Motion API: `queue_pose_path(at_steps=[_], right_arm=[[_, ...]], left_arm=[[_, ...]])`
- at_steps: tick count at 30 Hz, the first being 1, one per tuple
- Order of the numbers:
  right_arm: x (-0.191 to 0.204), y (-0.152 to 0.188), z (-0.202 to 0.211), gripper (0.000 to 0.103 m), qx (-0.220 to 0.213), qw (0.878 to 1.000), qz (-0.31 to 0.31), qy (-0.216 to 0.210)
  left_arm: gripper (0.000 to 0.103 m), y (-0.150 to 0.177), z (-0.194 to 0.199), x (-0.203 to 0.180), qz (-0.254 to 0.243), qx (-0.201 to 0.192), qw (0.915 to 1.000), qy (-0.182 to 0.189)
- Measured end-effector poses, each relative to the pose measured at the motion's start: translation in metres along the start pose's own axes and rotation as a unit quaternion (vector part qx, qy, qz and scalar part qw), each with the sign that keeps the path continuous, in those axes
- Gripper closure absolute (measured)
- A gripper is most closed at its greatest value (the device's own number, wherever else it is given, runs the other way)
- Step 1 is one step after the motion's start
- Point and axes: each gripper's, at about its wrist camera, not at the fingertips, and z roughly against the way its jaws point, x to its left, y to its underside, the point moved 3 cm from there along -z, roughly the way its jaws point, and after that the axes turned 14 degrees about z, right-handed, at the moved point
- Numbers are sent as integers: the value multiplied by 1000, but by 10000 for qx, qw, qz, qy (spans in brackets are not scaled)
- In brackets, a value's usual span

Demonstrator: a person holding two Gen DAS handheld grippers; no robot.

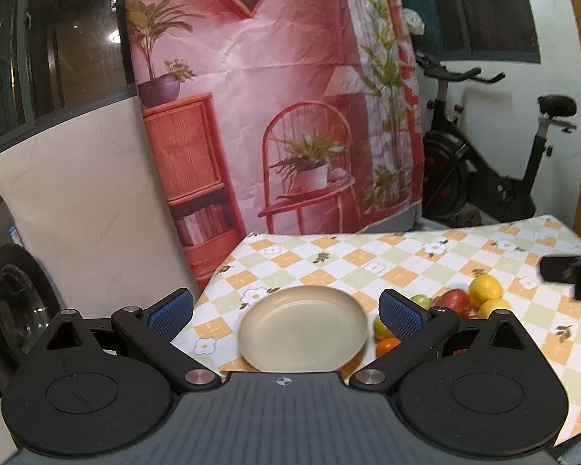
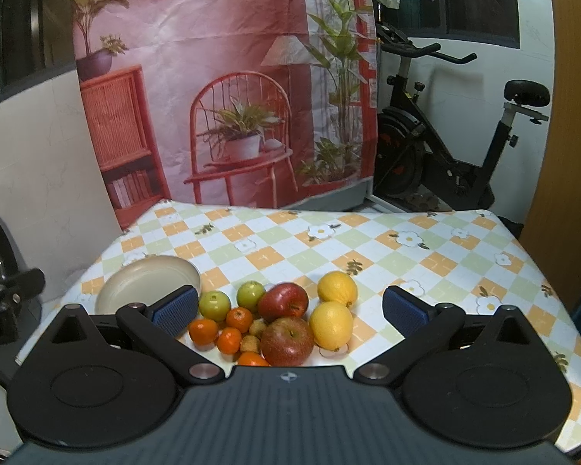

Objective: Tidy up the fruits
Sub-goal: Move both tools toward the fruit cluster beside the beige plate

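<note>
A cream plate lies empty near the table's left corner. To its right is a heap of fruit: two red apples, two yellow lemons, two green apples, several small oranges and small brown fruits. My left gripper hovers open above the plate, nothing between its blue pads. Over the fruit heap my right gripper stands wide open, holding nothing. In the left wrist view the fruit is partly hidden behind the right finger.
The table carries a checkered flower-print cloth. A printed backdrop hangs behind it, an exercise bike stands at the back right, and a washing machine sits at the left. The table's left edge runs close to the plate.
</note>
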Motion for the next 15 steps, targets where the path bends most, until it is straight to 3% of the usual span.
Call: queue_pose_path(at_steps=[9, 15], right_arm=[[-21, 4, -28, 0, -395, 9988, 54, -279], [-35, 15, -50, 0, -782, 9968, 122, 137]], left_arm=[[3, 4, -41, 4, 395, 309, 9979, 414], [6, 12, -71, -2, 496, 649, 9936, 778]])
